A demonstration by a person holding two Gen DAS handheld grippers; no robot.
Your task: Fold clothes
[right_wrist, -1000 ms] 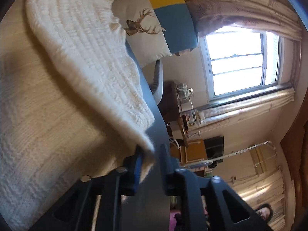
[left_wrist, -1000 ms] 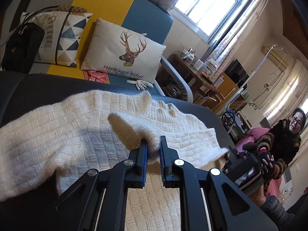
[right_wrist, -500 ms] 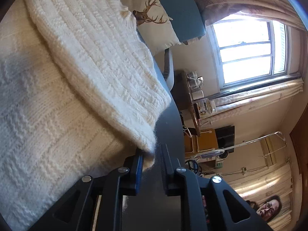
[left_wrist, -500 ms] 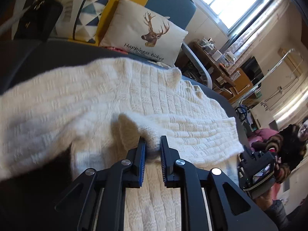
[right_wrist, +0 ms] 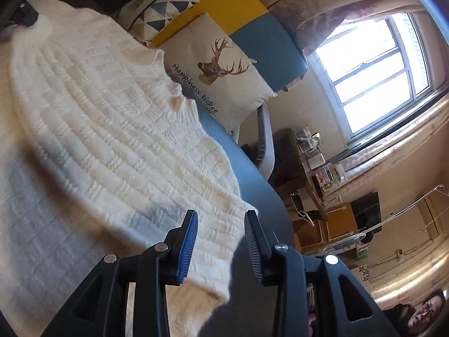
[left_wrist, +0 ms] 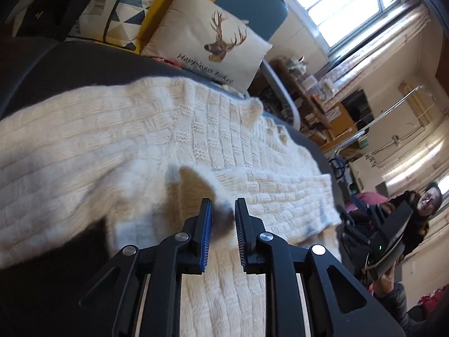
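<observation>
Left wrist view: left hand-held gripper (left_wrist: 223, 206) pinches a raised fold of the white knit sweater (left_wrist: 157, 140), which lies spread on the dark table (left_wrist: 70, 64).
Right wrist view: right hand-held gripper (right_wrist: 220, 219) opening, released; sweater hem lies slack between its jaws, near the table edge.

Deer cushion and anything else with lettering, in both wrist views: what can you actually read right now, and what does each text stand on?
"Happiness ticket": black script under the stag's head on the deer cushion, readable in both views.
Black handbag: small gold lettering, too small to read.
Boxes and packets on the wooden desk under the window: labels too small to read.
Cream knit sweater and both grippers: no lettering visible.
</observation>
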